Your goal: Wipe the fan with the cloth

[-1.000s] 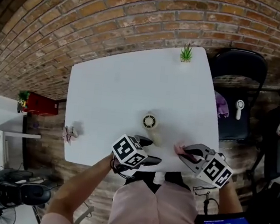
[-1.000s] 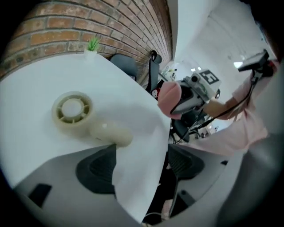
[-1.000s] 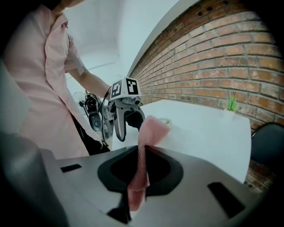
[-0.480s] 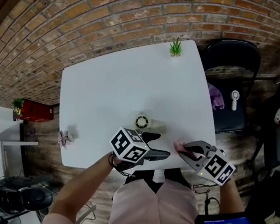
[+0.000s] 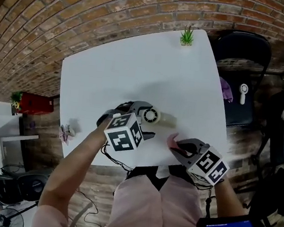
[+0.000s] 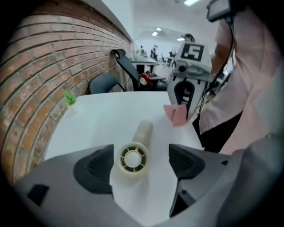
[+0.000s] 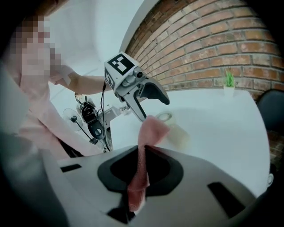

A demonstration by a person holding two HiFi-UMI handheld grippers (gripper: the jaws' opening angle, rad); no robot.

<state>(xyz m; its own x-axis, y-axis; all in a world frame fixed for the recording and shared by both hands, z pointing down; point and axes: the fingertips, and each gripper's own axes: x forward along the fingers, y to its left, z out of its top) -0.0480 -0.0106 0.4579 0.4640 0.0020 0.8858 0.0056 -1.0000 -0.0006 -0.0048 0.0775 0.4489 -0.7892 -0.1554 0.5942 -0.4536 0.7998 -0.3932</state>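
Note:
A small cream hand fan (image 5: 152, 116) lies on the white table (image 5: 121, 72), handle pointing right. My left gripper (image 5: 146, 120) is open, its jaws on either side of the fan's round head. In the left gripper view the fan (image 6: 132, 158) sits between the two dark pads, nearer the left one, with a gap on the right. My right gripper (image 5: 176, 144) is shut on a pink cloth (image 5: 172, 140), near the table's front edge, just right of the fan's handle. In the right gripper view the cloth (image 7: 148, 131) stands up from the shut jaws, the fan (image 7: 167, 118) behind it.
A small green potted plant (image 5: 187, 37) stands at the table's far right corner. A black chair (image 5: 242, 81) to the right carries a purple rag and a white hand fan (image 5: 243, 94). A small pink object (image 5: 67, 132) is at the left edge.
My left gripper has moved forward from the table's front edge and now straddles the fan's head. My right gripper, still holding the cloth, has shifted slightly left.

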